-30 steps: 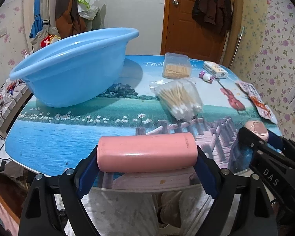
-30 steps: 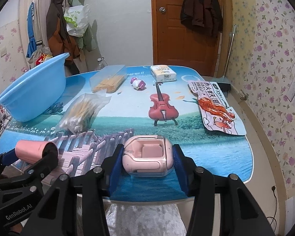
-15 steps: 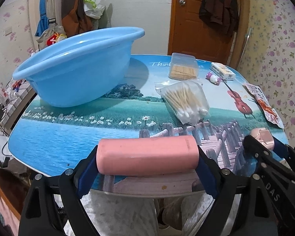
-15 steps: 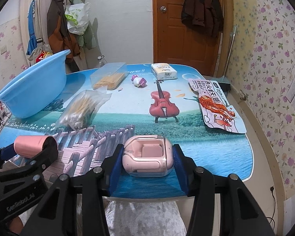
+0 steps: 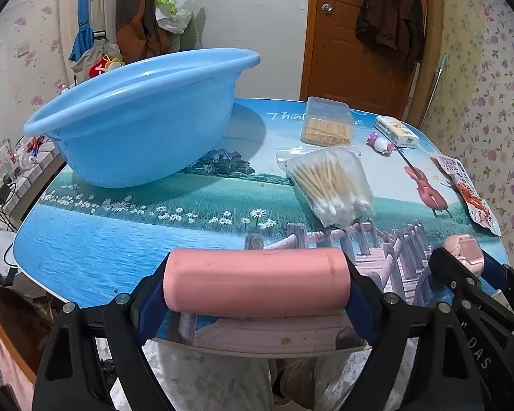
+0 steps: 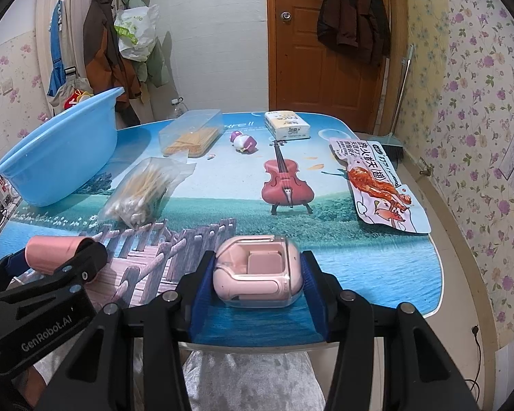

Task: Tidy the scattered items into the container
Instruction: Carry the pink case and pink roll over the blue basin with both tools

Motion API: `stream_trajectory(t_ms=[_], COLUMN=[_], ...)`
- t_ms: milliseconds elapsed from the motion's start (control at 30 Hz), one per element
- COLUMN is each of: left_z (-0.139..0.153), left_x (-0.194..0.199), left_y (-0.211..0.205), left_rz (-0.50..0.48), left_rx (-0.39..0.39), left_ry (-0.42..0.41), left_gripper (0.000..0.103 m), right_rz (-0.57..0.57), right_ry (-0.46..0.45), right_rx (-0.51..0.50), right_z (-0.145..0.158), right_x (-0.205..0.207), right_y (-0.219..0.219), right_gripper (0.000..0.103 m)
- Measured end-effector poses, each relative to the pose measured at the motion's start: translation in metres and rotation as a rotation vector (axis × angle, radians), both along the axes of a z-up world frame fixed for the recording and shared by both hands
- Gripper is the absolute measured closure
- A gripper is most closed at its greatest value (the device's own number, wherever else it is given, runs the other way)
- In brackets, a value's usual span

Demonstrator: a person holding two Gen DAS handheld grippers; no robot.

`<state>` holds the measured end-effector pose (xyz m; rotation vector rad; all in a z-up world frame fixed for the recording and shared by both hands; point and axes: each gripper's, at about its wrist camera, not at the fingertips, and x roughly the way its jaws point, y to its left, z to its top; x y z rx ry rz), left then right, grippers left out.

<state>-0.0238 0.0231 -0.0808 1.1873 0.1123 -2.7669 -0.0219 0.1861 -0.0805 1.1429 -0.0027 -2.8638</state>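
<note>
Floral-papered room, picture-print table (image 5: 126, 239): left gripper (image 5: 257, 284) pinches a stiff pink cylinder (image 5: 257, 286) endwise, blue basin (image 5: 137, 130) ahead to its left. Right gripper (image 6: 255, 282) clamps a pink earbud case (image 6: 255, 279) by its sides — probably light, slippery plastic.

the left hand-held gripper (image 5: 257, 286) has carried the pink cylinder (image 5: 257, 286) closer to the blue basin (image 5: 137, 120).
</note>
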Motion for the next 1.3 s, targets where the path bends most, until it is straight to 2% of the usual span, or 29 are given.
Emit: stream_trajectory(t_ms=[233, 467, 600, 1000, 1300], left_z=[0.004, 0.030, 0.051, 0.077, 0.114], left_x=[0.003, 0.013, 0.017, 0.026, 0.031], left_y=[-0.003, -0.005, -0.012, -0.043, -0.076], left_rz=[-0.012, -0.045, -0.048, -0.042, -0.051], left_rx=[0.003, -0.012, -0.012, 0.004, -0.010], left_ry=[-0.005, 0.071, 0.119, 0.150, 0.201], left_gripper=[0.017, 0.017, 0.017, 0.017, 0.017], right_rz=[-0.006, -0.008, -0.009, 0.043, 0.112], right_ry=[0.003, 0.042, 0.063, 0.097, 0.153], right_rx=[-0.002, 0.022, 0.018, 0.032, 0.029], right_z=[0.002, 0.015, 0.026, 0.059, 0.102], right_x=[0.000, 0.002, 0.002, 0.007, 0.009], right_y=[0.001, -0.001, -0.004, -0.034, -0.072], right_gripper=[0.053, 0.053, 0.053, 0.053, 0.053])
